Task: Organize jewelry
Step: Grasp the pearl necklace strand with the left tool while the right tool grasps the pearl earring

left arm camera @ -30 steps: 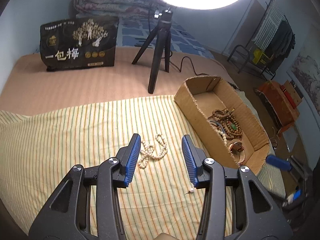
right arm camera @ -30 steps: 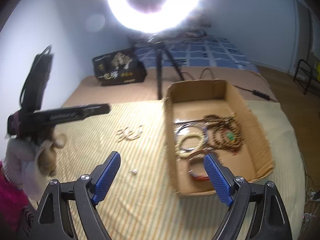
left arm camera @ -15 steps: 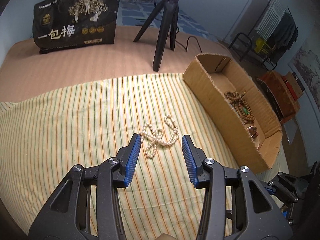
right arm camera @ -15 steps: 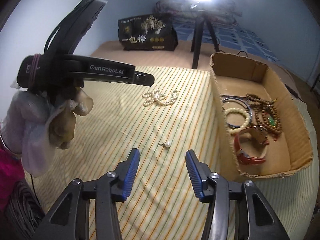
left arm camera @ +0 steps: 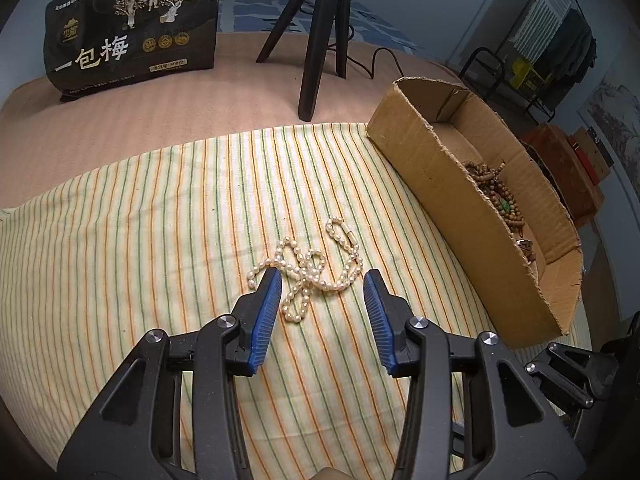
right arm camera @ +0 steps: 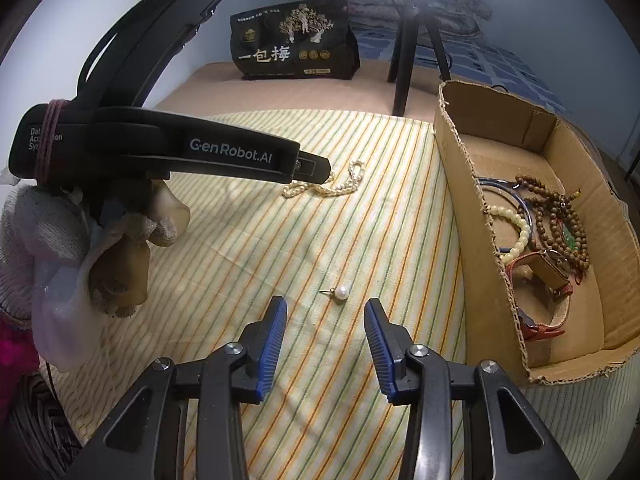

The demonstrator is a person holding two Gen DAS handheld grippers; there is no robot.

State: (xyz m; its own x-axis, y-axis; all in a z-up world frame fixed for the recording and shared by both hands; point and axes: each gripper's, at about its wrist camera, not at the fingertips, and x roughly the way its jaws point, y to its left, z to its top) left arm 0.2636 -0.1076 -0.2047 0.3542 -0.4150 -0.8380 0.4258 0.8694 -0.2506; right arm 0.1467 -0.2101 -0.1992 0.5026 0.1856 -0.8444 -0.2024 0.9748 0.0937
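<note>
Left gripper (left arm camera: pixel 320 280) jaws apart, empty, hovering low over the pearl necklace (left arm camera: pixel 308 270), which lies in a loose tangle on the striped cloth (left arm camera: pixel 140 220) covering the bed. Left blue pad overlaps the strand's near-left loop in the left wrist view; contact not clear. Clasp end trails off toward the cardboard box (left arm camera: pixel 460 200).

Right gripper (right arm camera: pixel 325 312) jaws also apart, empty, lined up on a single pearl stud earring (right arm camera: pixel 340 293) lying on the cloth just ahead of the fingertips, post pointing left. The box (right arm camera: pixel 472 216) sits just to its right and already holds wooden bead strands (right arm camera: pixel 560 216), a pale bead bracelet (right arm camera: pixel 516 228), a blue bangle (right arm camera: pixel 500 186) and a leather-strap watch (right arm camera: pixel 548 272). Two pieces left out on the cloth, so the task looks mostly done.

Risks:
- Necklace is spread wider than the jaw gap. A close here probably catches only the middle loops; ends dangle and may snag on the box's ragged rim or slip out on the lift.
- Pads could pinch the cloth along with the pearls and drag it, shifting the earring.
- Earring is small and round. It may squirt out from between the pads or roll; the thin post gives little to hold.
- Soft bed surface gives under pressure, so pressing down may bury the stud in a fold.
- Both grippers work near each other; collision possible if they head for the box together.
</note>
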